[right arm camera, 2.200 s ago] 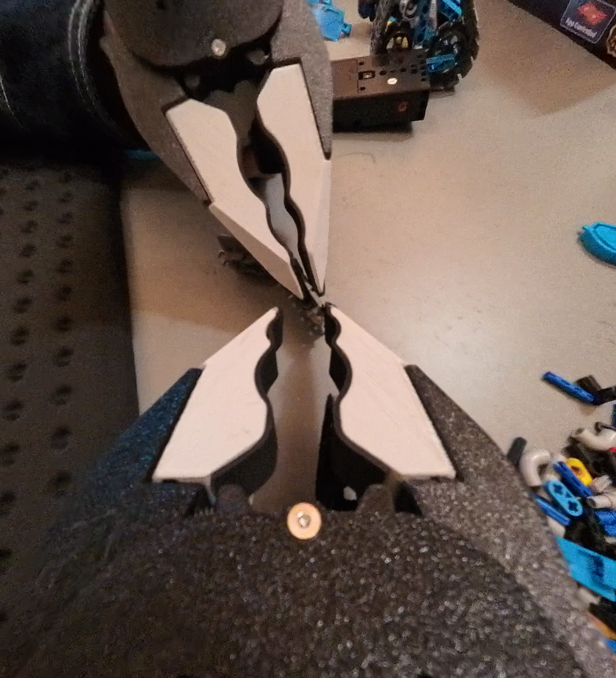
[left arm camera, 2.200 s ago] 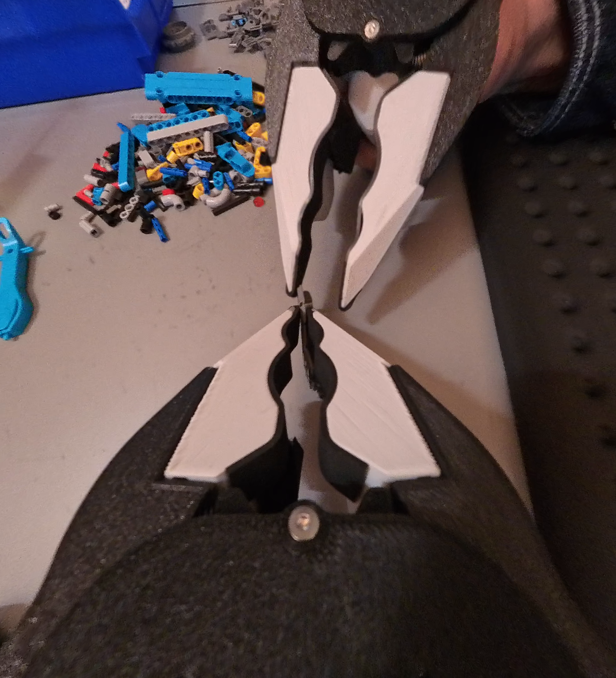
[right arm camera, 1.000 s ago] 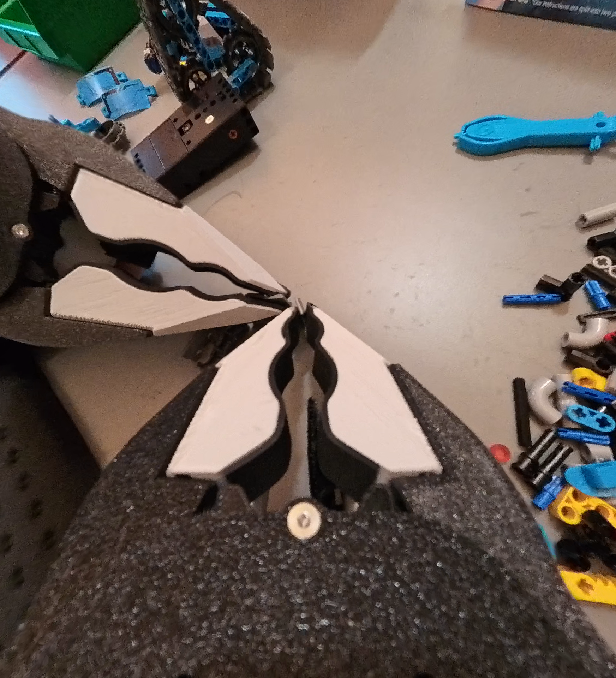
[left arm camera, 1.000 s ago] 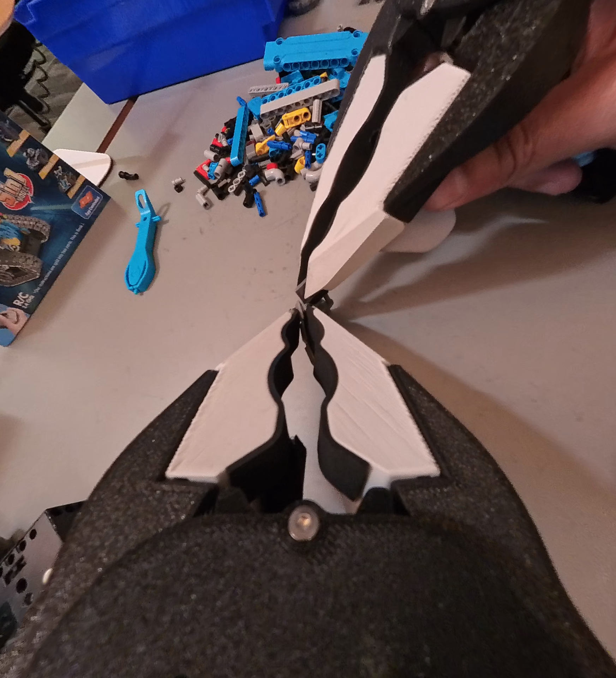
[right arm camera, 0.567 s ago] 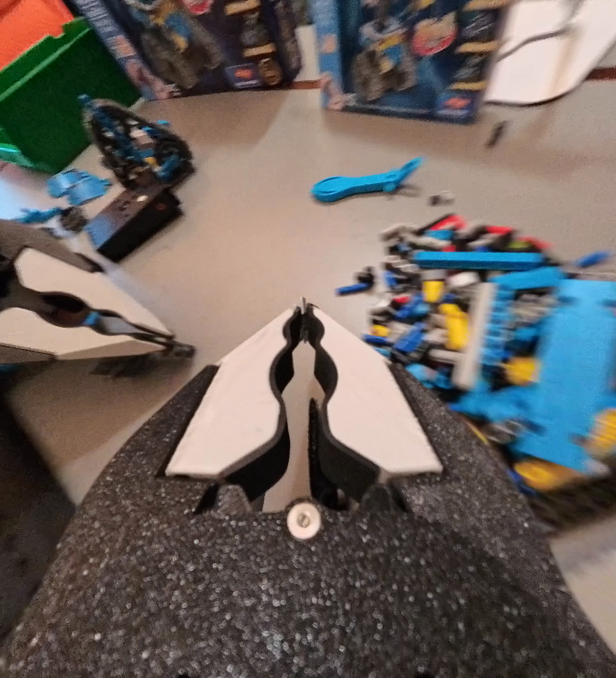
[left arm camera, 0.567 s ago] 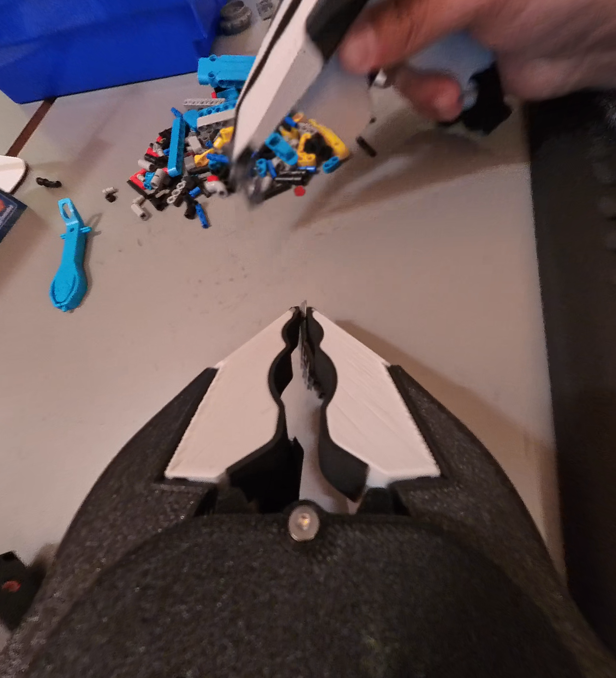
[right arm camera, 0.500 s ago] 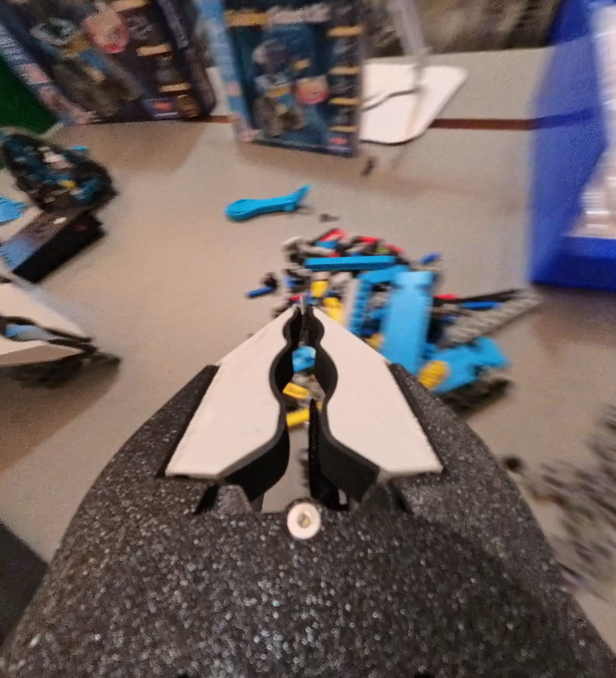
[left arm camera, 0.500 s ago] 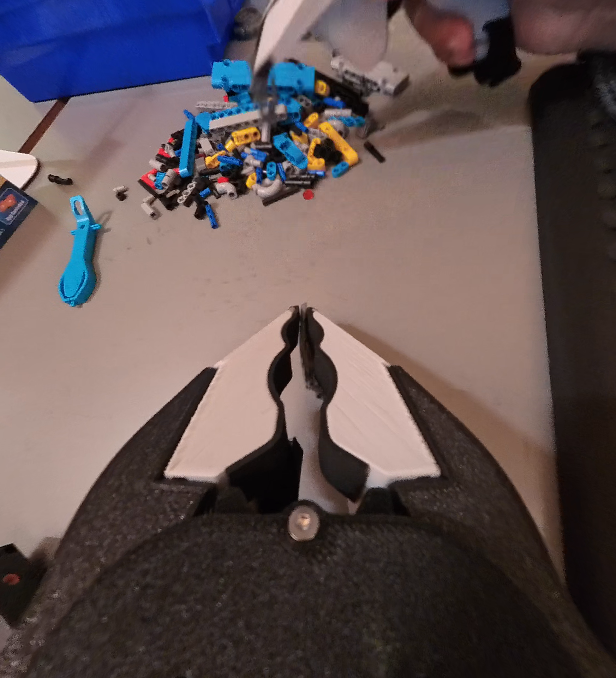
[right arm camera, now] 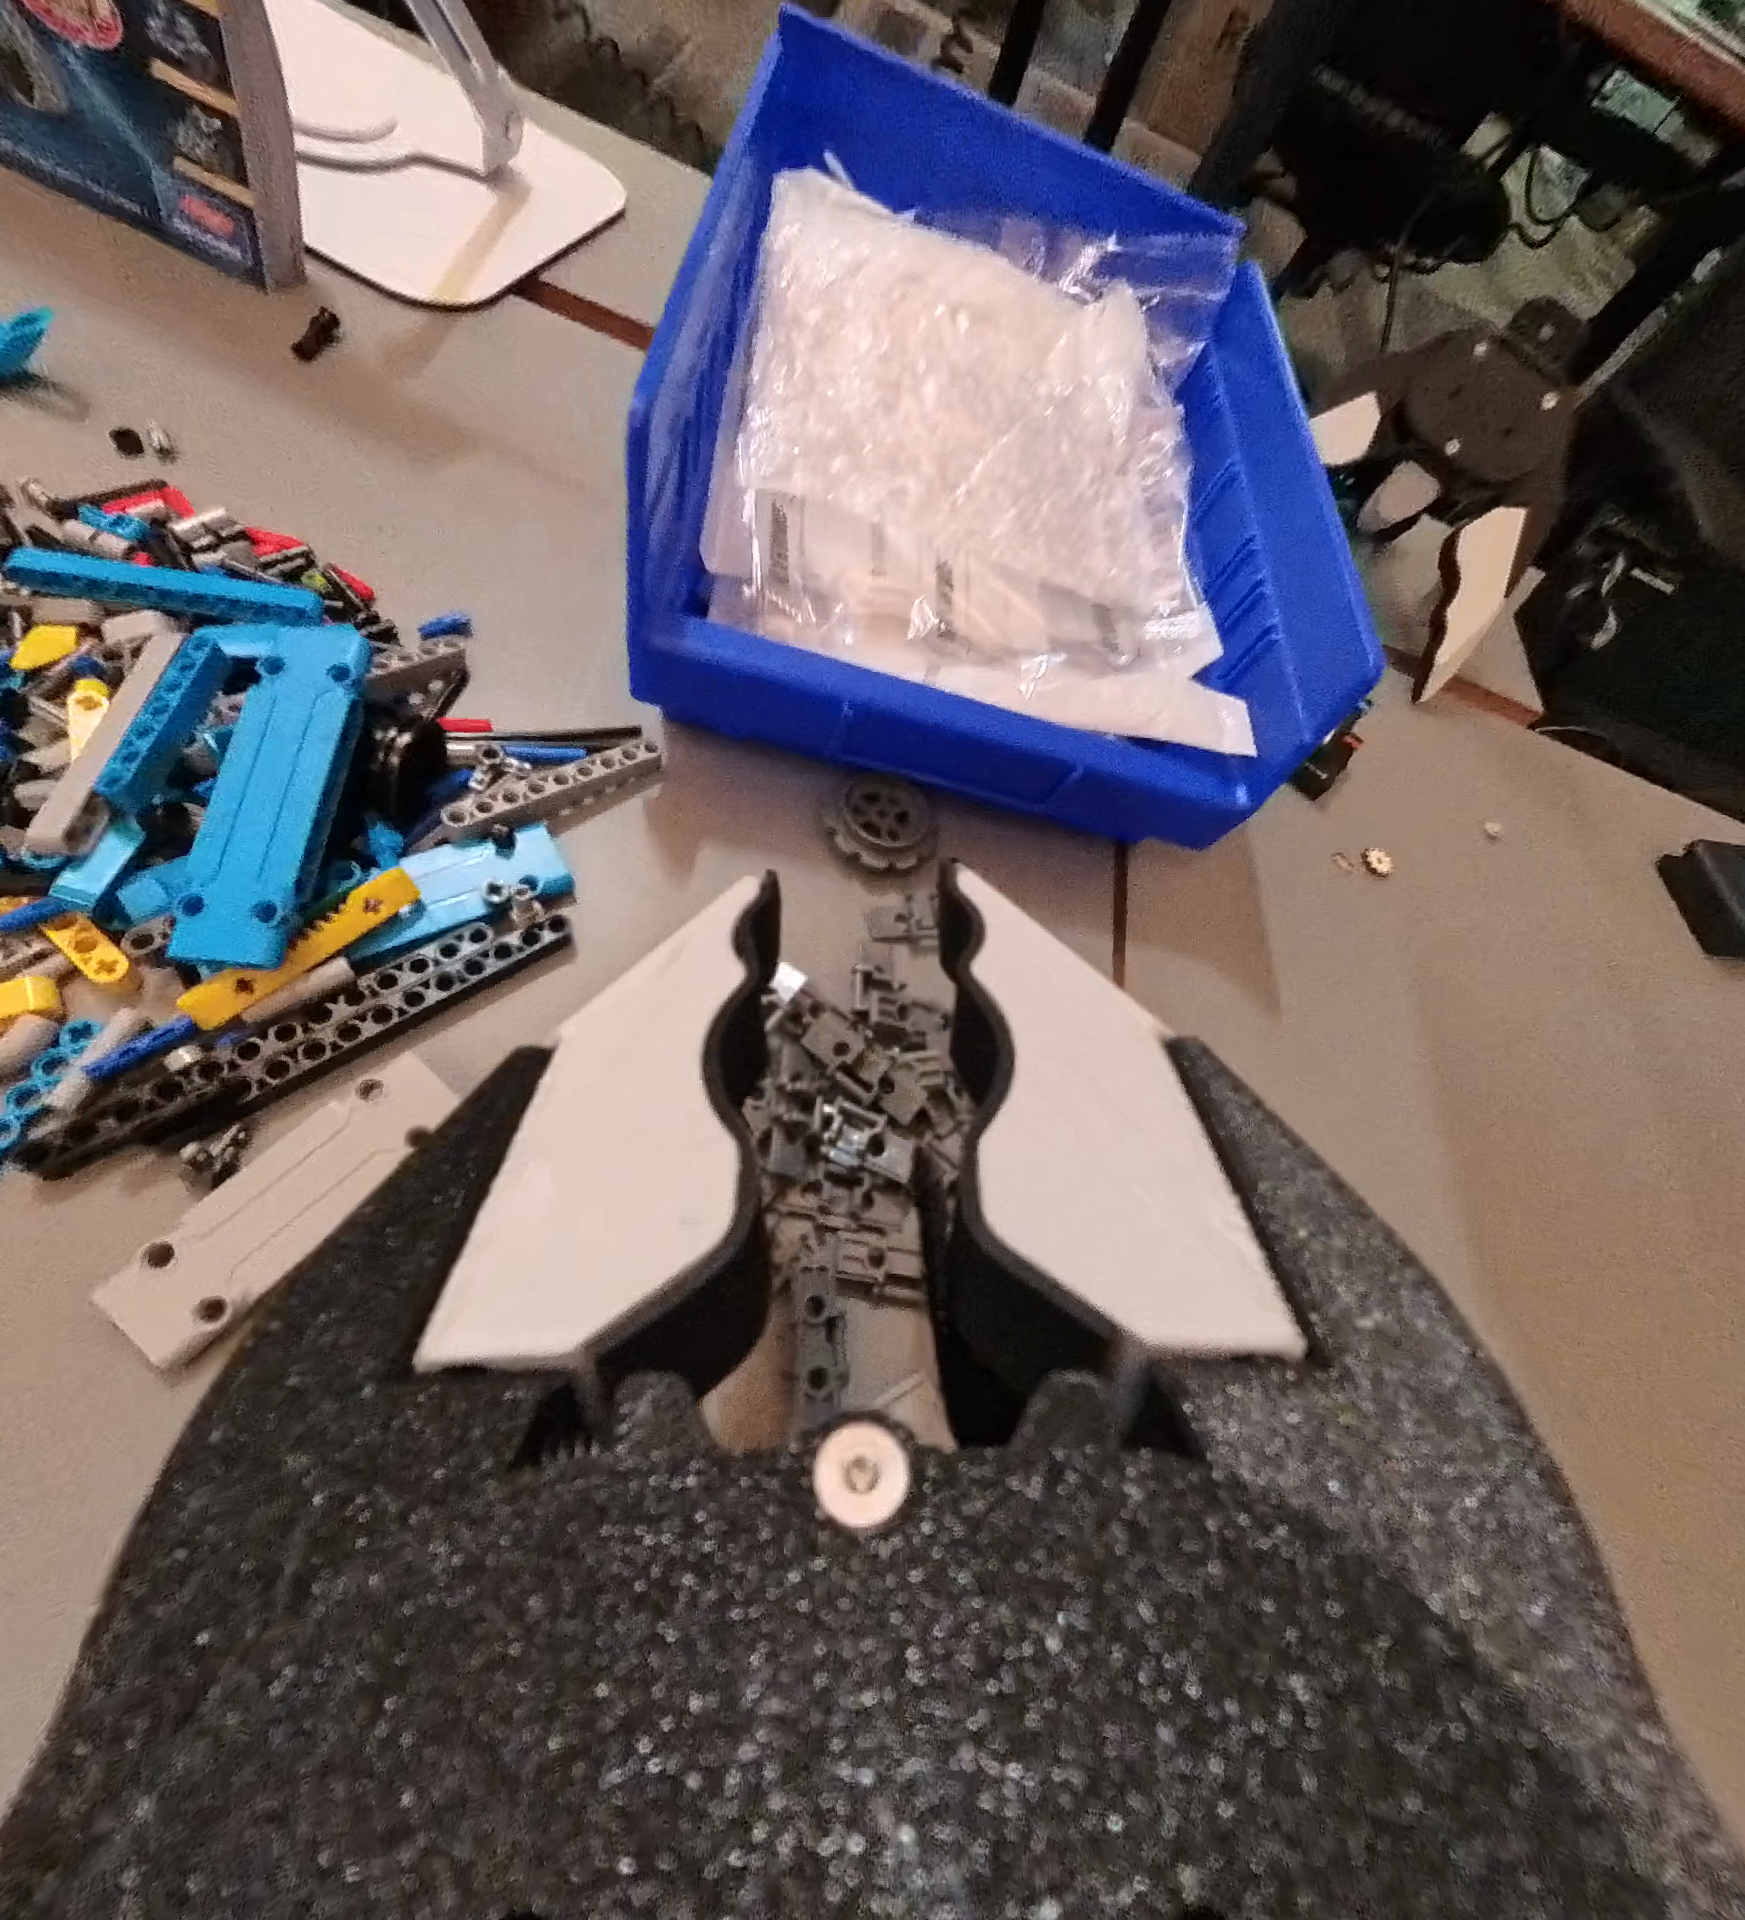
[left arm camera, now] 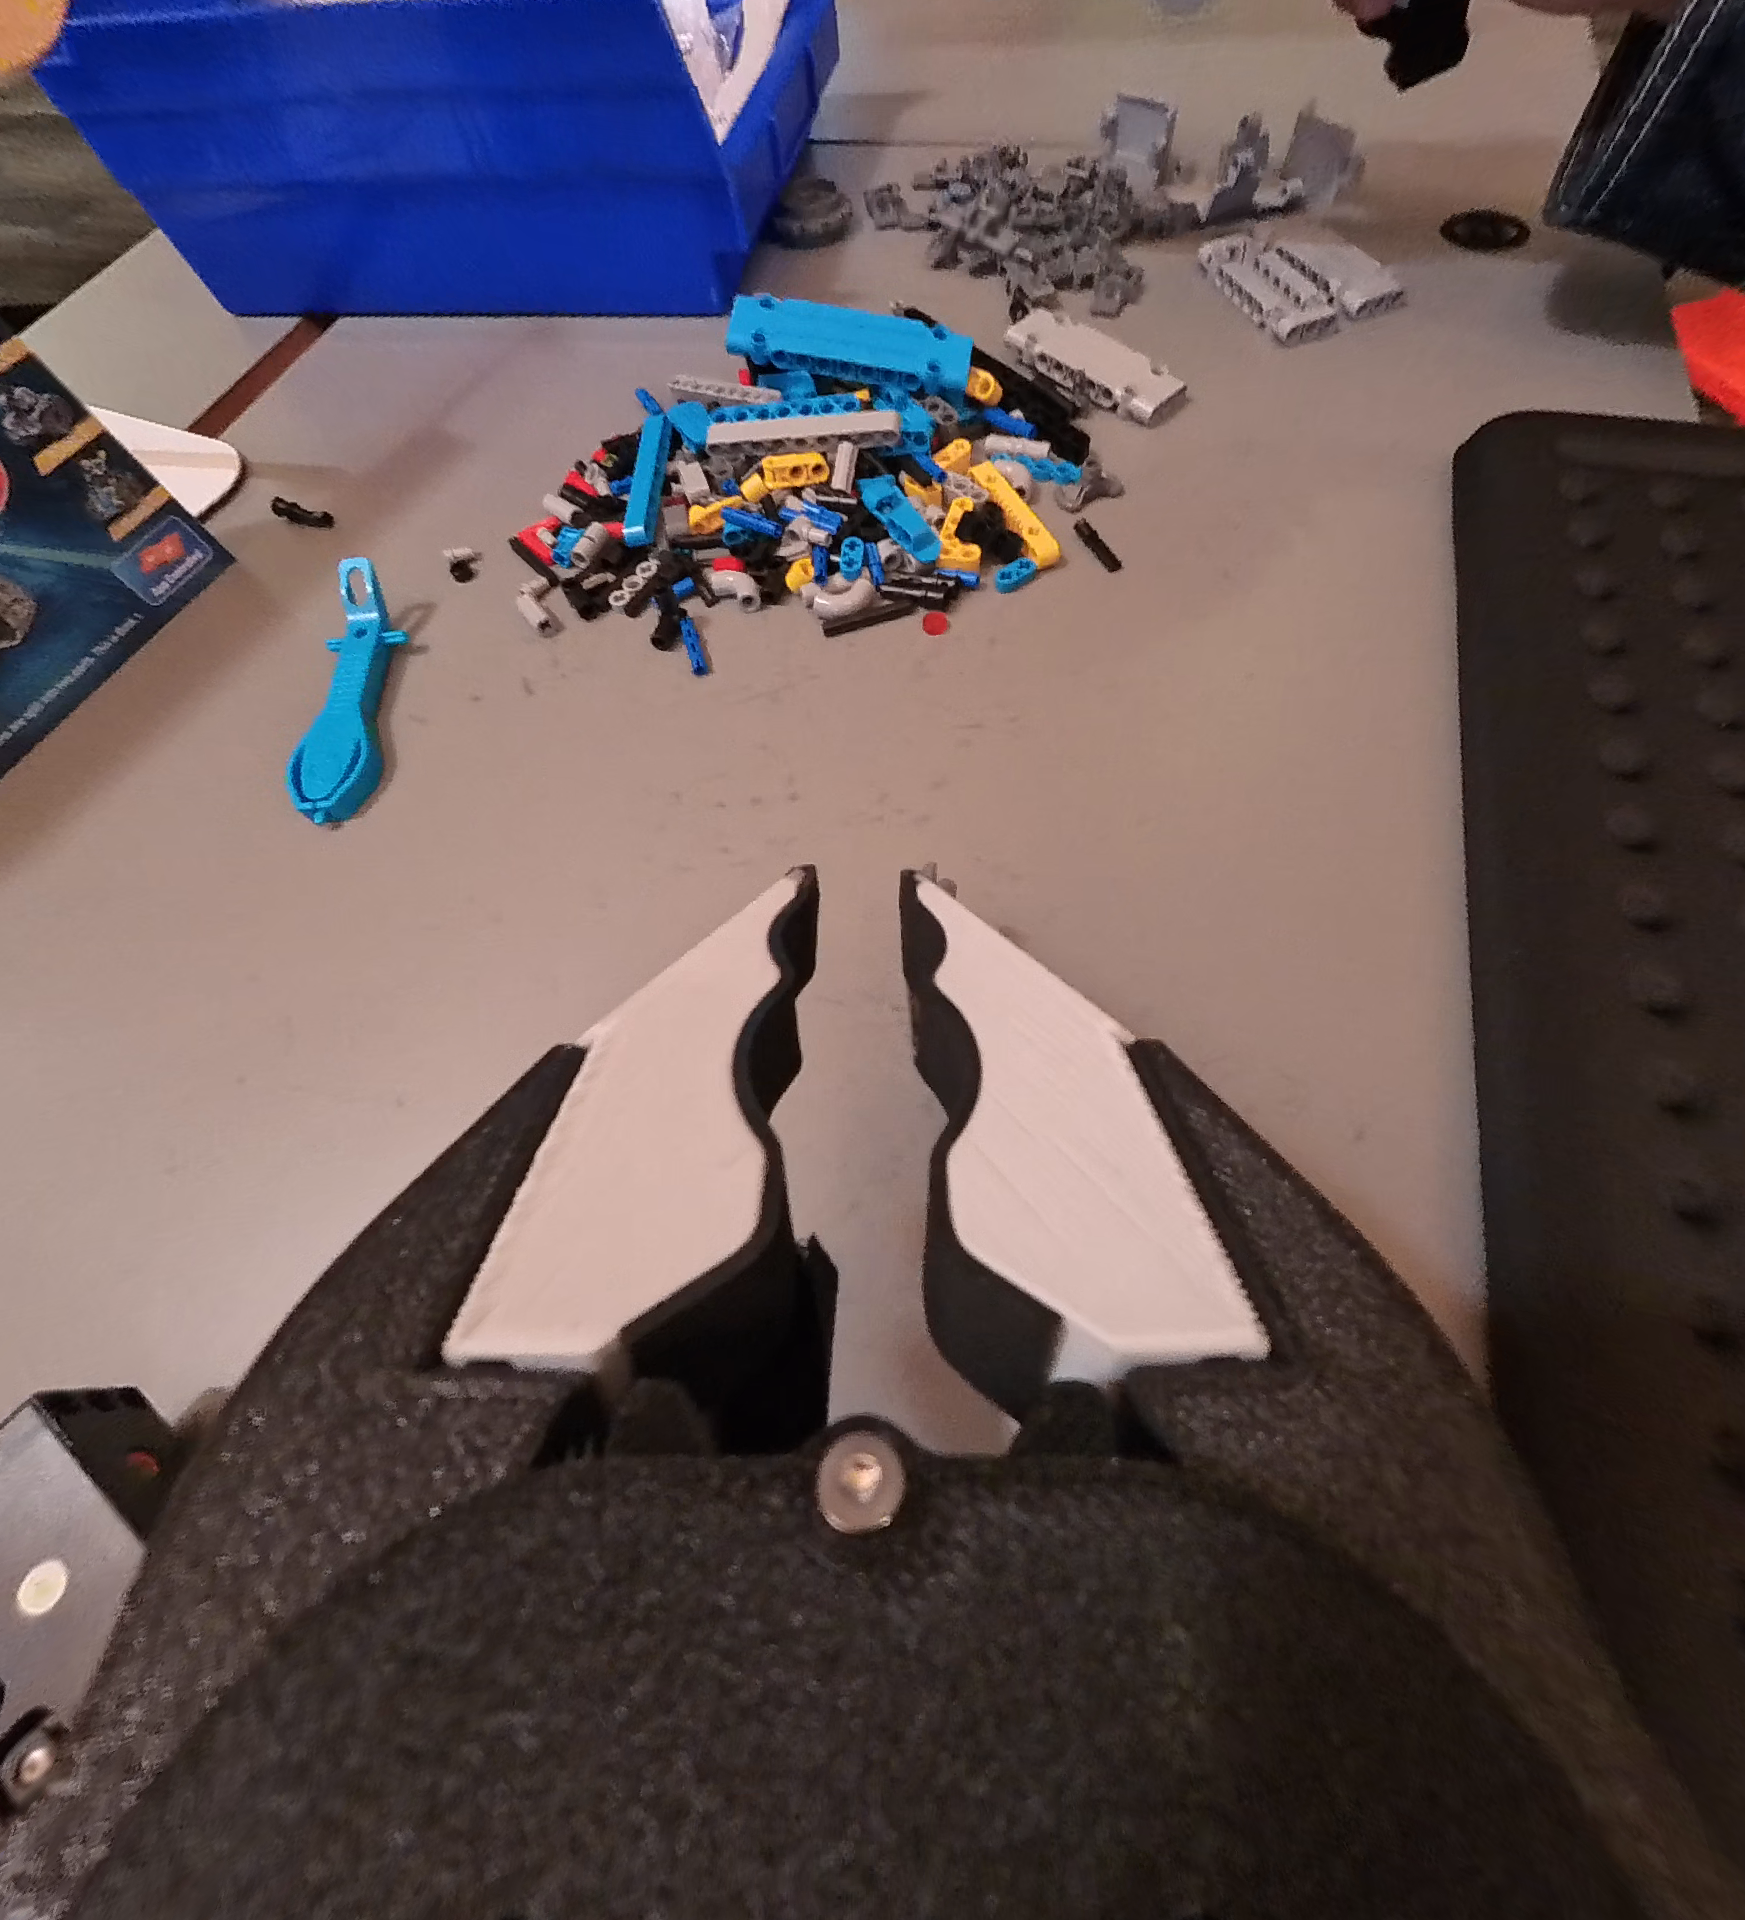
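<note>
The left tongs (left arm camera: 857, 878) hang low over a bare patch of the grey table (left arm camera: 172, 987), their white tips slightly apart and holding nothing that can be made out. A speck at the right tip is too small to identify. A black studded mat (left arm camera: 1657, 935) lies along their right side, and a black perforated block (left arm camera: 6, 1558) sits at their near left. Farther off lies a mixed pile of blue, yellow and black building pieces (left arm camera: 806, 509), with a light-blue separator tool (left arm camera: 343, 707) to its left and a printed box (left arm camera: 26, 582) at the far left edge.

The right tongs (right arm camera: 857, 883) are spread wide and empty above a heap of small grey links (right arm camera: 847, 1101), which shows through the gap between the tips. A dark gear wheel (right arm camera: 883, 816) lies just beyond the tips, and behind it stands a blue bin (right arm camera: 951, 727) holding clear plastic bags (right arm camera: 951, 447). The colourful pile spreads to the left, with a flat grey panel (right arm camera: 265, 1216) at its near edge.

The risk, by the look of it, lies in the grey heap. The links are small and tangled, so closing on them could lift several at once or scatter them across the table. The gear wheel just past the tips could also be knocked away.
</note>
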`<state>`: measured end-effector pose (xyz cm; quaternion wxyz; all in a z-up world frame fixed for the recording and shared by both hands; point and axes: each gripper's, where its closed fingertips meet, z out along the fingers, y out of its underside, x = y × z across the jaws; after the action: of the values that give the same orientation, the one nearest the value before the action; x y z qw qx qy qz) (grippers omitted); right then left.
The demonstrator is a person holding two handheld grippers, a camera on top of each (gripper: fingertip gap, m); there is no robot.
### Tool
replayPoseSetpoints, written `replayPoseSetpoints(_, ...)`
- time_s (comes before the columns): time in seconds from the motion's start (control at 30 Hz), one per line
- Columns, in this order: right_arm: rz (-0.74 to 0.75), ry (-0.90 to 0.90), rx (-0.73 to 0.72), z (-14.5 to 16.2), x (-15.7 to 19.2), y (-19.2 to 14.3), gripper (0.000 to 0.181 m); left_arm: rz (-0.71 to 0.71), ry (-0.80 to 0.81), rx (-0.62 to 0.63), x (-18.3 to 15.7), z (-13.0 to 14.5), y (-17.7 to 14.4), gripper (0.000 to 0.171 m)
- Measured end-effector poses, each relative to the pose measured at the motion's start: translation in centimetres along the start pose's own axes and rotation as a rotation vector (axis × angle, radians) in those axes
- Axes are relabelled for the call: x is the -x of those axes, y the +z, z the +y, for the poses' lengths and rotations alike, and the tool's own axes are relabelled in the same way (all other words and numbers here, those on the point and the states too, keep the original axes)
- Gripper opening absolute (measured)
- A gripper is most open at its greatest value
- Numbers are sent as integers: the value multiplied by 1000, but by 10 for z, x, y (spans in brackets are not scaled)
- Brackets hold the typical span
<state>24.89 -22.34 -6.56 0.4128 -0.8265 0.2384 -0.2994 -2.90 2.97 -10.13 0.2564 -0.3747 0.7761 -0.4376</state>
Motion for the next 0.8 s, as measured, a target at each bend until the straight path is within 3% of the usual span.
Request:
replayPoseSetpoints(0.07, -103, 15, -28, -15, 25, -3, 43, 14, -31, -12, -2, -1, -3, 16)
replayPoseSetpoints(0.1, -231, 19, -63, -27, 55, -7, 46, 24, -47, -14, -4, -1, -5, 17)
replayPoseSetpoints(0.23, -876, -60, -181, -60, 222, -43, 36, 100, -102, 9, -16, 2, -2, 22)
replayPoseSetpoints(0.37, -1098, -235, -112, -44, 321, -41, 36, 80, -75, 99, -16, 20, 11, 22)
replayPoseSetpoints(0.5, -1177, -312, -60, -37, 360, -29, 27, 92, -84, 94, -15, 23, 18, 12)
replayPoseSetpoints(0.7, -1221, -309, -40, -36, 373, -25, 4, 100, -57, 101, -15, 24, 23, 2)
replayPoseSetpoints(0.8, -1219, -293, -30, -36, 373, -25, 3, 93, -53, 97, -14, 24, 22, 1)
